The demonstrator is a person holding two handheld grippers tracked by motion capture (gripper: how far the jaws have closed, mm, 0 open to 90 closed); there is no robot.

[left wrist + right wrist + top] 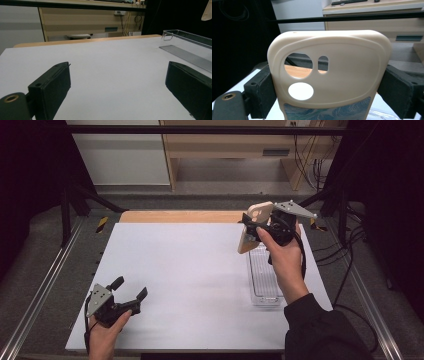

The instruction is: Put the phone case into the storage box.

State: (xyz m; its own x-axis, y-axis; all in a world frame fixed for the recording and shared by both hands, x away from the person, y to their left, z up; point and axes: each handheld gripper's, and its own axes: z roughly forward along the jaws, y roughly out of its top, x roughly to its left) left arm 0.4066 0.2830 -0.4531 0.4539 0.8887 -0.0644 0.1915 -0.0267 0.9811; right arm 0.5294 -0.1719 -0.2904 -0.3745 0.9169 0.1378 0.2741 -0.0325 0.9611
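In the high view, the right hand-held gripper (pixel 257 222) is at the upper right of the frame and grips a beige phone case (pixel 253 226) above a clear tray (pixel 264 276) on the white desk (pixel 190 270). The left hand-held gripper (pixel 131 290), at the lower left, is open and empty.

In the left gripper view, its jaws stand wide apart over the bare desk (pixel 112 65); the tray (pixel 185 37) is at the right.

In the right gripper view, the jaws press both sides of the phone case (pixel 332 72) in the middle of the frame.
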